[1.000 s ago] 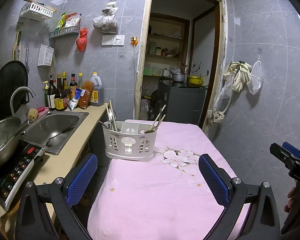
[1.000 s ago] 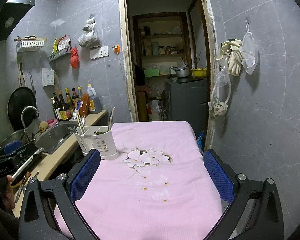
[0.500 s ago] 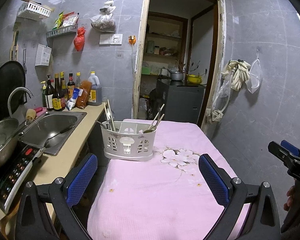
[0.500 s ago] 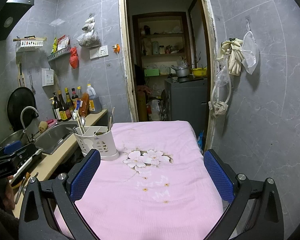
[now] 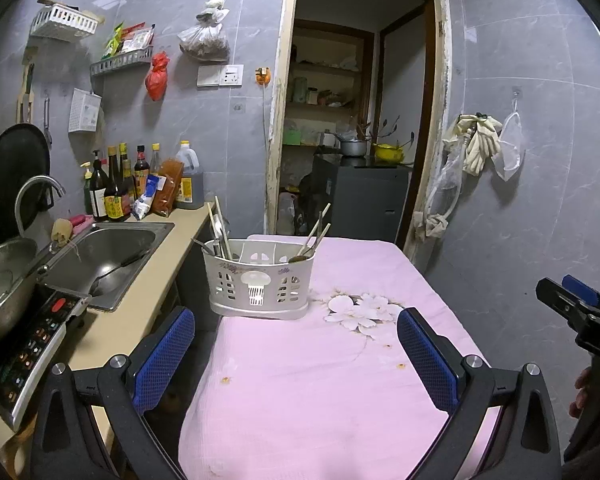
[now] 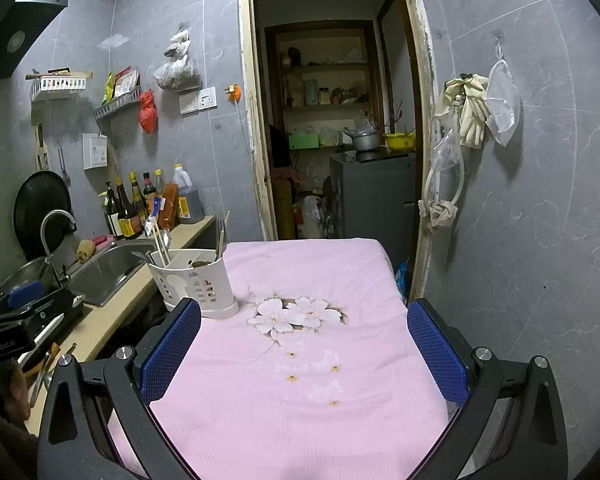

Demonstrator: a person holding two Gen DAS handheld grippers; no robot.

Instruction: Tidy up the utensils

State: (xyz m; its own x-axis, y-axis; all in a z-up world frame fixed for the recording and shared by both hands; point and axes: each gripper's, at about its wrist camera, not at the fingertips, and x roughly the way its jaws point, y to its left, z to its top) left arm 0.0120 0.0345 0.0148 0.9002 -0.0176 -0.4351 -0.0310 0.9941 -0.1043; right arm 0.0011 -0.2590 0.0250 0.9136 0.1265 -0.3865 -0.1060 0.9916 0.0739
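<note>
With chopsticks and spoons standing in the white slotted plastic utensil caddy (image 5: 259, 280) on the pink flowered tablecloth (image 5: 320, 380), little had changed over the last second, both the left gripper (image 5: 296, 344) and right gripper (image 6: 304, 344) hanging back, splayed wide and empty.

Grey marbled wall tiles (image 5: 540, 160) are enclosing a narrow kitchen. A doorway (image 6: 332, 120) with a worn frame is opening onto a dim pantry with shelves (image 6: 324, 68). A beige counter (image 5: 140, 304) is running along the left, carrying a steel sink (image 5: 100, 260).
</note>
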